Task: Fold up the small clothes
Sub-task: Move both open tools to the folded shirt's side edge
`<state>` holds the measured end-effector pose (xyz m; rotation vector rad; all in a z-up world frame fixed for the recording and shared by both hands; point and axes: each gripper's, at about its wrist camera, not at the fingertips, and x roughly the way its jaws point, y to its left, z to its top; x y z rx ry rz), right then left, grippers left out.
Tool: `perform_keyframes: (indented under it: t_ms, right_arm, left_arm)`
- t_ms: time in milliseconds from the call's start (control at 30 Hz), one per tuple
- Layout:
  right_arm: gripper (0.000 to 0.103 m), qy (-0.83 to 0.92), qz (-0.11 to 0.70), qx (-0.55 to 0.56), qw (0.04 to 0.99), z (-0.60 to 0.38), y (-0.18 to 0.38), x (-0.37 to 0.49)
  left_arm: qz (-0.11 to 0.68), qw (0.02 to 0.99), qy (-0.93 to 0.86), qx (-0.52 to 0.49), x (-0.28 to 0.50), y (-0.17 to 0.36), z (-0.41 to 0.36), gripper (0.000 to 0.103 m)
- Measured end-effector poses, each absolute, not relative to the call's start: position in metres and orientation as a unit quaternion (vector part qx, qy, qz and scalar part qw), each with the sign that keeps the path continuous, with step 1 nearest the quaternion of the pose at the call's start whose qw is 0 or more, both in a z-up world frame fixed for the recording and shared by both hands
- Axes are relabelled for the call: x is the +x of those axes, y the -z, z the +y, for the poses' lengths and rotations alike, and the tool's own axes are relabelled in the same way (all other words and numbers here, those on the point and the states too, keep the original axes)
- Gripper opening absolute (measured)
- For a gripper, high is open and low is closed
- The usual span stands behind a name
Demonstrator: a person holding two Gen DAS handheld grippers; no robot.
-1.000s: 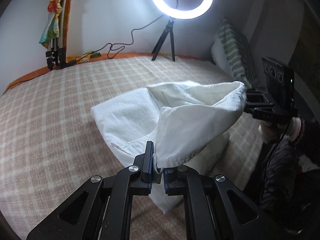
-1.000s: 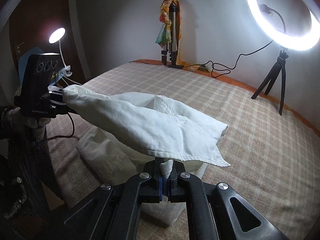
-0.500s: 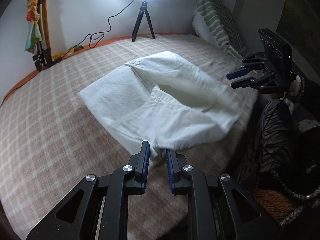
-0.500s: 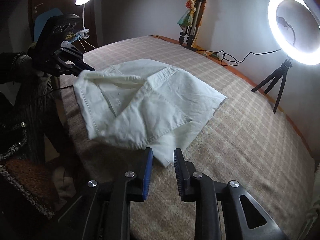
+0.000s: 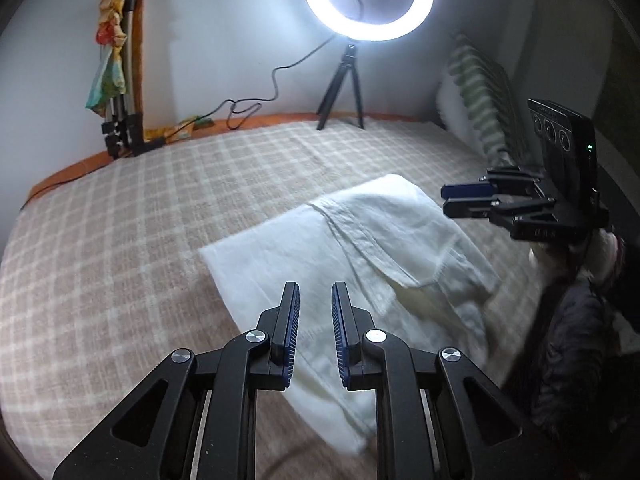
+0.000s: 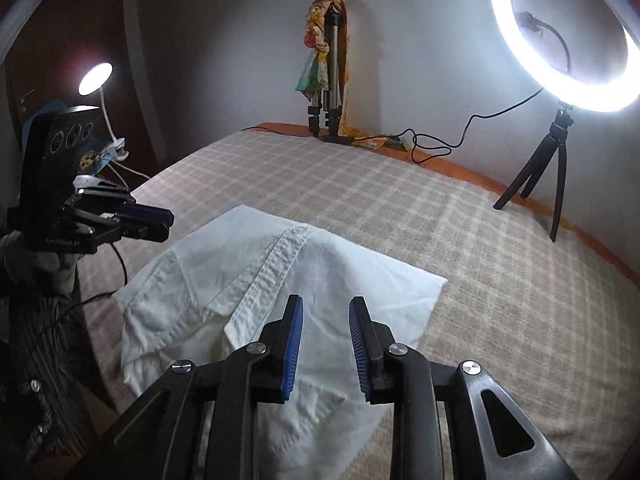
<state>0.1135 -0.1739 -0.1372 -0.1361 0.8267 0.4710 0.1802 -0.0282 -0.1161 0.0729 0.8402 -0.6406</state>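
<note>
A small white garment [image 5: 360, 248] lies folded over itself on the checked bed cover, near the bed's edge; it also shows in the right wrist view [image 6: 256, 288]. My left gripper [image 5: 316, 300] is open and empty, hovering just above the garment's near edge. My right gripper [image 6: 325, 312] is open and empty above the other side of the garment. The right gripper shows at the right of the left wrist view [image 5: 464, 197], and the left gripper shows at the left of the right wrist view [image 6: 160, 220].
The checked bed cover [image 5: 160, 208] spreads to the wall. A ring light on a tripod [image 5: 368, 0] and a folded tripod with a colourful cloth [image 5: 120, 80] stand at the back. A striped pillow [image 5: 480, 92] leans at the right. A clip lamp [image 6: 96, 78] glows beyond the bed's edge.
Both grippers were shut on the garment's corners, holding a flap up. They have let go, opened, and drawn back; the flap now lies on the garment.
</note>
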Motion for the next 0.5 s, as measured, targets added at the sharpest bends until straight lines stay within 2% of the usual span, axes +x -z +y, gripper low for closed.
perform_keyframes:
  t_ms: [133, 233, 367, 500]
  right_arm:
    - [0.024, -0.202, 0.422, -0.038, 0.883, -0.167, 0.157, 0.156]
    - [0.024, -0.184, 0.447, -0.023, 0.875, -0.170, 0.174, 0.178]
    - [0.024, -0.186, 0.468, -0.017, 0.864, -0.181, 0.190, 0.180]
    - [0.024, -0.187, 0.473, 0.022, 0.861, -0.201, 0.204, 0.179]
  left_arm:
    - [0.404, 0.870, 0.282, 0.001, 0.210, 0.128, -0.036, 0.015]
    - [0.412, 0.871, 0.269, 0.012, 0.226, 0.141, -0.046, 0.015]
    - [0.447, 0.858, 0.251, 0.040, 0.231, 0.176, -0.052, 0.015]
    - [0.434, 0.865, 0.250, 0.042, 0.221, 0.188, -0.045, 0.015]
